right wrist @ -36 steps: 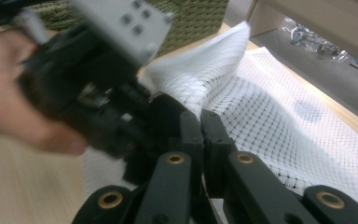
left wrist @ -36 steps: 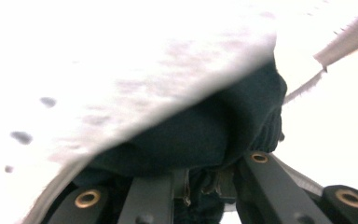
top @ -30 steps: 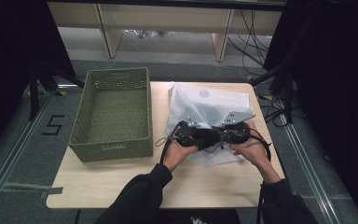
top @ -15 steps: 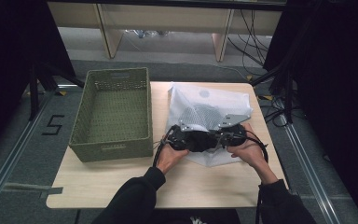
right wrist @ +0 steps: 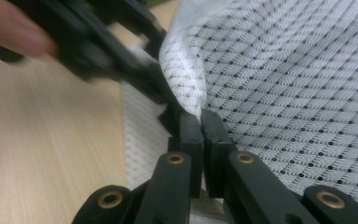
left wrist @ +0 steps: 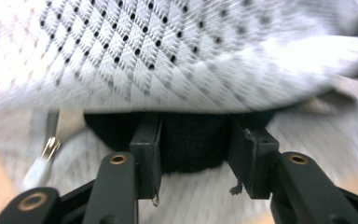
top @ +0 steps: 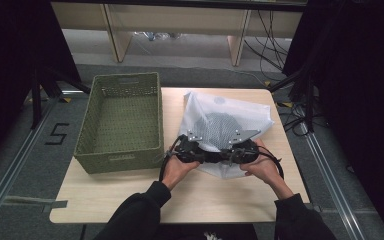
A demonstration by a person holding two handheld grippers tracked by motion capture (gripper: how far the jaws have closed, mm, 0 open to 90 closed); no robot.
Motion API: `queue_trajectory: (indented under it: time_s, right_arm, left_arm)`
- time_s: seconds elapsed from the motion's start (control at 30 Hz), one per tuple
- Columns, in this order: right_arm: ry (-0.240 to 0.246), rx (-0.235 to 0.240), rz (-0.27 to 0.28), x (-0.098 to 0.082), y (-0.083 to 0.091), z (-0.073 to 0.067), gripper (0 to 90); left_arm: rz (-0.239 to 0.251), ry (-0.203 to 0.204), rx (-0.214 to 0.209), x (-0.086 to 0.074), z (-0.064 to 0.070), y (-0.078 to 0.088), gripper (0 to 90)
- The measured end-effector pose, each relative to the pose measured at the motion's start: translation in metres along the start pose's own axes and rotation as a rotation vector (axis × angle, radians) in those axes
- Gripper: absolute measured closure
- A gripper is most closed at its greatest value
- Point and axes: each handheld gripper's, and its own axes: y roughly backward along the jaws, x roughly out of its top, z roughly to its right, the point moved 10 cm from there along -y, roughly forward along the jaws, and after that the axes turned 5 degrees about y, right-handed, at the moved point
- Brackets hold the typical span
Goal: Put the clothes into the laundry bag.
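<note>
So right gripper (right wrist: 200, 123) pinches white mesh bag (top: 225, 117) edge; left gripper (left wrist: 193, 140) jaws spread apart at bag mouth, green basket (top: 120, 120) beside.

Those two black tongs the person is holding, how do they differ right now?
The right tongs have their jaws pressed together, pinching the edge of the white mesh bag. The left tongs have their jaws standing apart, with something dark between them under the bag's mesh; whether they clamp it is unclear. Both are black, hand-held, and meet at the bag's near edge on the table.
</note>
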Motion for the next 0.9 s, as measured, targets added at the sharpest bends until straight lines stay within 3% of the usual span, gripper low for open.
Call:
queue_trajectory:
  time_s: [0.07,0.2,0.27,0.33,0.4,0.47,0.53,0.6,0.7,0.73,0.8,0.9]
  right_arm:
    - [0.002,0.005,-0.014,-0.003,-0.007,-0.003,90.0]
    - [0.027,0.008,-0.053,-0.007,-0.018,-0.005,89.9]
    - [0.047,0.004,-0.071,-0.010,-0.023,-0.005,89.8]
    - [0.024,0.009,-0.089,-0.012,-0.027,-0.007,89.8]
    - [0.016,0.019,-0.095,-0.014,-0.028,-0.007,89.8]
    - [0.031,0.007,-0.085,-0.014,-0.028,-0.003,89.8]
    - [0.005,0.008,-0.088,-0.014,-0.027,-0.003,89.7]
    - [0.035,-0.002,-0.080,-0.015,-0.027,0.000,89.7]
    - [0.033,-0.015,-0.085,-0.014,-0.028,0.001,89.7]
    - [0.032,-0.014,-0.085,-0.014,-0.027,0.000,89.7]
    - [0.031,-0.001,-0.086,-0.014,-0.027,-0.001,89.7]
    - [0.045,-0.012,-0.082,-0.014,-0.027,0.002,89.7]
  left_arm:
    - [-0.022,-0.033,-0.001,-0.009,0.001,0.008,55.7]
    - [-0.039,-0.083,0.015,-0.017,0.002,0.011,62.9]
    - [-0.038,-0.085,0.000,-0.018,0.004,0.011,66.4]
    - [-0.057,-0.083,0.003,-0.020,0.003,0.012,69.9]
    - [-0.044,-0.074,0.000,-0.020,0.005,0.016,71.4]
    - [-0.038,-0.091,-0.012,-0.020,0.008,0.023,71.6]
    - [-0.042,-0.093,-0.011,-0.022,0.008,0.028,71.5]
    - [-0.059,-0.088,-0.003,-0.025,0.004,0.027,71.5]
    - [-0.101,-0.092,0.004,-0.030,-0.002,0.019,73.1]
    - [-0.102,-0.082,-0.003,-0.030,-0.001,0.014,75.4]
    - [-0.108,-0.112,0.000,-0.030,-0.003,0.010,78.2]
    - [-0.105,-0.118,0.004,-0.030,-0.004,0.008,80.1]
